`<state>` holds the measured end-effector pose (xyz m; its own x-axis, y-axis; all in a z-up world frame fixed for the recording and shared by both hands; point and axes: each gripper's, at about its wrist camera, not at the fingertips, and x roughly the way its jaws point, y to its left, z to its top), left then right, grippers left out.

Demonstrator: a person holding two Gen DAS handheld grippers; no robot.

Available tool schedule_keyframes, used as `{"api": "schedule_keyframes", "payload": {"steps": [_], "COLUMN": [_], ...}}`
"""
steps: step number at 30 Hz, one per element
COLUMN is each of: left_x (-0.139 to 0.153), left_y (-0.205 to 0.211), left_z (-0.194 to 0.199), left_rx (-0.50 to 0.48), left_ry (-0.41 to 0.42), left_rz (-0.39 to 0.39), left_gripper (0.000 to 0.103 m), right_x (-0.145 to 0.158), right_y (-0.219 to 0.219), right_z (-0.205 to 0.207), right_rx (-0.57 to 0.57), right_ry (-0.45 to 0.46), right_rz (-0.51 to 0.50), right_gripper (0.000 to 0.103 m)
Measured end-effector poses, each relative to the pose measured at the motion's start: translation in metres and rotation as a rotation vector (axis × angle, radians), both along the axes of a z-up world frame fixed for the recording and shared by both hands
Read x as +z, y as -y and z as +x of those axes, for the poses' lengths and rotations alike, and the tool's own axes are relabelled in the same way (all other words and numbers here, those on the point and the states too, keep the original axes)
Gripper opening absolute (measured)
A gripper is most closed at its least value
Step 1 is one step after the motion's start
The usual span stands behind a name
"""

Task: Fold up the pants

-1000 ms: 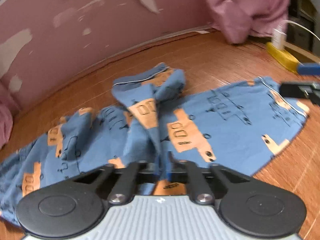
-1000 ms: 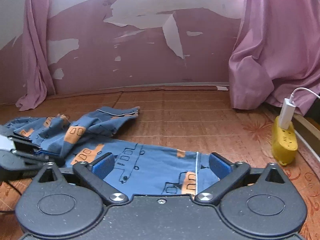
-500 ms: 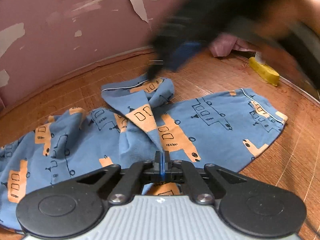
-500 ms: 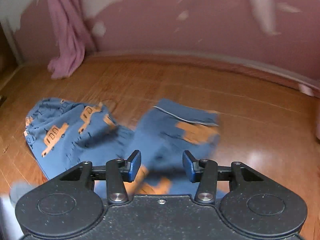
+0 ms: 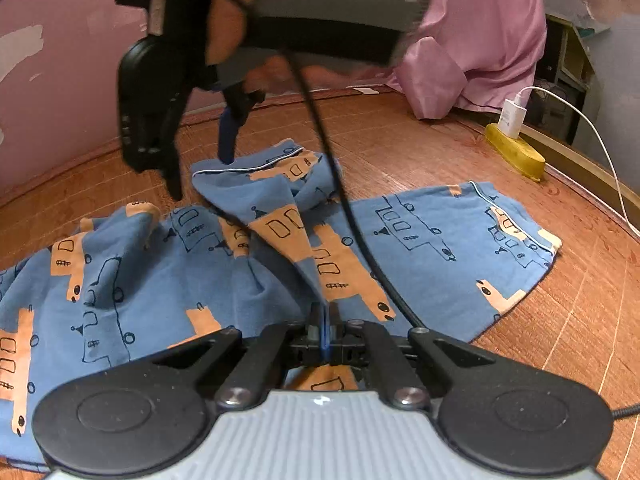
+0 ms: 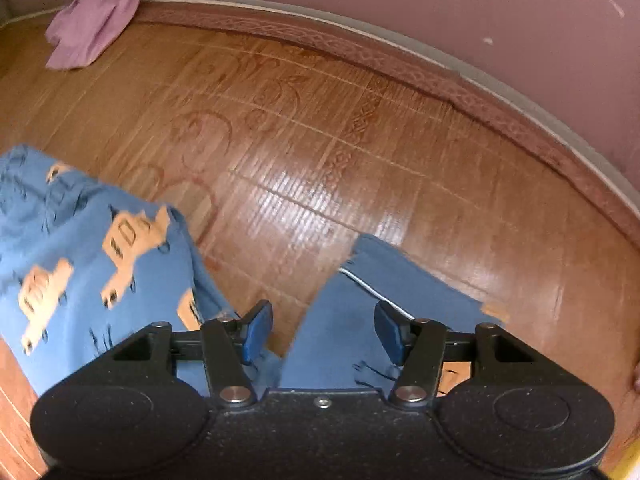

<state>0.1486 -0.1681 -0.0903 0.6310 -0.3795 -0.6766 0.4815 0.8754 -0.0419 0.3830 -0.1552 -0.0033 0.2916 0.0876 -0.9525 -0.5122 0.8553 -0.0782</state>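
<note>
Blue pants (image 5: 420,240) with orange vehicle prints lie crumpled on the wooden floor. My left gripper (image 5: 325,330) is shut on a raised fold of the pants near their middle. One leg lies flat to the right; the other leg's cuff (image 5: 256,168) is bunched further back. My right gripper (image 5: 200,176), held by a hand, hangs open just above that cuff with its blue-padded fingers pointing down. In the right wrist view the right gripper (image 6: 320,330) is open with the cuff's white-piped hem (image 6: 372,292) lying between its fingers.
A yellow power strip (image 5: 514,152) with a white charger and cable sits at the right by the wall. Pink curtains (image 5: 472,52) hang at the back right and another pink curtain (image 6: 96,12) touches the floor. A black cable (image 5: 344,208) trails across the pants.
My right gripper swung from the right leg's hem across to the far bunched cuff and lowered over it, still open. The left gripper stays shut on the fold.
</note>
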Motion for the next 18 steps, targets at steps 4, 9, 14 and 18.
{"api": "schedule_keyframes", "payload": {"steps": [4, 9, 14, 18], "left_x": [-0.001, 0.000, 0.006, 0.018], "left_y": [-0.003, -0.004, -0.002, -0.001], "left_z": [0.002, 0.000, -0.002, -0.009], "left_rx": [-0.002, 0.001, 0.000, -0.037], "left_ry": [-0.011, -0.003, 0.027, 0.099], "left_rz": [-0.005, -0.007, 0.013, 0.044], "left_gripper": [0.000, 0.000, 0.000, 0.000], "right_x": [-0.015, -0.011, 0.026, 0.076], "right_y": [-0.011, -0.003, 0.051, 0.126], "right_z": [0.008, 0.011, 0.006, -0.033], "right_rx": [-0.046, -0.093, -0.236, -0.365], "right_ry": [-0.023, 0.034, 0.127, 0.302], "right_rz": [-0.047, -0.041, 0.166, 0.369], "right_gripper": [0.053, 0.011, 0.000, 0.000]}}
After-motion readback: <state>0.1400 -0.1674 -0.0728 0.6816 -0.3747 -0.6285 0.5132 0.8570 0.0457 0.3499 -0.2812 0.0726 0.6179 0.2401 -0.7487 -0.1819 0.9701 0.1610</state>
